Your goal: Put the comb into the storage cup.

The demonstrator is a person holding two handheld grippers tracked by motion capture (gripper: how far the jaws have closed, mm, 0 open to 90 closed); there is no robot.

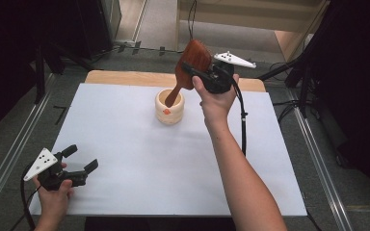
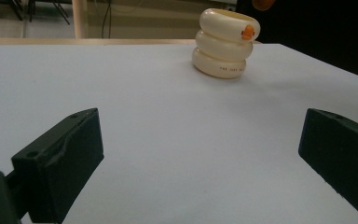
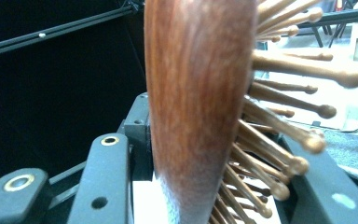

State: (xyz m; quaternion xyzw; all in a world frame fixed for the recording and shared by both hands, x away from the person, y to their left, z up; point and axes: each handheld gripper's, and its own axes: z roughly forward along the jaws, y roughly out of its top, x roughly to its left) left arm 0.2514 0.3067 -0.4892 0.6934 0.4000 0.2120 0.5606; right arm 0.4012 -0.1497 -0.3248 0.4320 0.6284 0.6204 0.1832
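A reddish wooden hairbrush [image 1: 191, 64] is clamped at its head by my right gripper [image 1: 196, 73], which is shut on it above the far side of the table. Its handle tip dips into a cream ribbed cup [image 1: 169, 108] with an orange mark. In the right gripper view the brush's wooden back [image 3: 198, 107] and its peg bristles [image 3: 289, 116] stand between the jaws. My left gripper [image 1: 81, 159] rests at the near left of the table, open with nothing in it. The left gripper view looks between its wide-apart fingers [image 2: 60, 158] to the cup [image 2: 226, 44].
A white sheet [image 1: 139, 163] covers the table, with a strip of bare wood [image 1: 125, 77] at the far edge. Dark stands and cables [image 1: 289, 72] surround the table on the floor. The right gripper's cable [image 1: 243, 125] trails over the sheet.
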